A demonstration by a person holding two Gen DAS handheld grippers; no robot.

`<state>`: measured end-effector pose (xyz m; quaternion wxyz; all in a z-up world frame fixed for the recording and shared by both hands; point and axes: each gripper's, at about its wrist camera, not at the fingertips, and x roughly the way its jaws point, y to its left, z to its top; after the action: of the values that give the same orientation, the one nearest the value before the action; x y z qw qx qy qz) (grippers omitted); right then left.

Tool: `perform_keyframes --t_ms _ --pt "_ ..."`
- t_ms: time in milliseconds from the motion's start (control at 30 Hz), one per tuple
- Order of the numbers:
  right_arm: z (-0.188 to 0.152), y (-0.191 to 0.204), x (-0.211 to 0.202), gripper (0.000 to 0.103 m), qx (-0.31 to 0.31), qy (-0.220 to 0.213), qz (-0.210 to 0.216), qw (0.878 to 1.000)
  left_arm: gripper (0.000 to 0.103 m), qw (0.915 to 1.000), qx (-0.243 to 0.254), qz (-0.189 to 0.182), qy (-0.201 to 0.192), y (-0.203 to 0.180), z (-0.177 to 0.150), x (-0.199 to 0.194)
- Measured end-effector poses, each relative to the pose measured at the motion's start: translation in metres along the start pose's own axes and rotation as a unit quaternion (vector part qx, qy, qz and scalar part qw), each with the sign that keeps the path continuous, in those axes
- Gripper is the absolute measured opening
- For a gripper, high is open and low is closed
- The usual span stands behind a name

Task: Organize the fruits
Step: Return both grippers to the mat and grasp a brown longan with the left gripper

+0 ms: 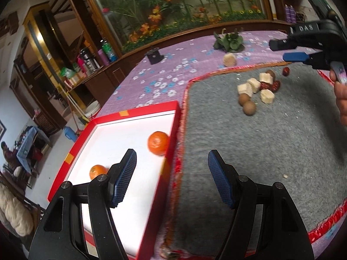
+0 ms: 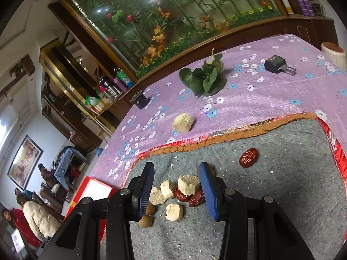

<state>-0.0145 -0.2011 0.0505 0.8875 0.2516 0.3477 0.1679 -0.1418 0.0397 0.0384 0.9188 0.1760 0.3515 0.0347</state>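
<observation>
— Where's the fruit now?

— Two oranges (image 1: 157, 142) sit in the red tray (image 1: 138, 111) off the left edge of the grey mat (image 1: 271, 151). The rest is a heap (image 2: 180, 192) on the mat: pale chunks, red dates, small brown round ones.

— Which tool is nearer the heap?

— The right tool (image 2: 176, 187), easily. It hangs just short of the pile, jaws apart with nothing gripped, a pale chunk (image 2: 188, 184) showing right in the gap ahead. One date (image 2: 249, 157) lies apart to the right, long axis slanting.

— And the left tool (image 1: 172, 178)?

— Open too, empty, hovering over the tray's edge, well away from the heap.

— Anything loose elsewhere?

— One chunk (image 2: 183, 122) strayed onto the purple flowered cloth (image 2: 271, 99) covering the worktop, near some green leaves (image 2: 206, 78). Behind it, a glass case of fake flowers; people sit off to the left.
</observation>
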Motion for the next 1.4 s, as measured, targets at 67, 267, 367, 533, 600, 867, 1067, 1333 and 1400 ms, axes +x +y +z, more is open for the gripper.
perform_keyframes --t_ms 67,267,367,533,600,867,1067,1333,1400 --pt "0.001 -0.001 0.000 0.042 0.005 0.000 -0.001 1.000 0.069 1.0000 0.002 -0.007 0.002 -0.004 0.001 -0.001" --pt "0.001 -0.004 0.000 0.042 0.013 0.002 -0.002 1.000 0.069 0.9999 0.010 -0.008 0.001 -0.010 0.001 -0.003" --pt "0.002 -0.005 0.002 0.042 0.013 0.002 -0.009 1.000 0.069 0.9999 0.008 -0.009 0.000 -0.010 0.000 -0.004" --pt "0.002 -0.009 0.001 0.042 0.014 -0.002 -0.019 1.000 0.069 0.9999 -0.002 -0.015 -0.003 -0.002 -0.004 -0.007" --pt "0.001 -0.011 0.002 0.042 0.017 0.001 -0.015 1.000 0.069 0.9998 -0.006 -0.017 -0.004 0.002 -0.005 -0.008" --pt "0.000 -0.023 -0.001 0.042 0.015 0.080 0.038 0.996 0.069 0.9997 -0.012 -0.022 -0.004 0.018 -0.003 0.004" --pt "-0.008 -0.027 -0.015 0.042 -0.028 0.112 0.016 0.993 0.069 0.9976 -0.005 -0.068 0.001 0.000 0.013 0.015" --pt "-0.011 -0.009 0.010 0.042 -0.072 0.143 0.002 0.987 0.069 0.9949 -0.007 -0.101 0.004 -0.003 0.026 0.017" --pt "-0.014 -0.001 0.021 0.042 -0.073 0.165 0.014 0.984 0.069 0.9950 -0.010 -0.099 0.007 0.000 0.024 0.019"
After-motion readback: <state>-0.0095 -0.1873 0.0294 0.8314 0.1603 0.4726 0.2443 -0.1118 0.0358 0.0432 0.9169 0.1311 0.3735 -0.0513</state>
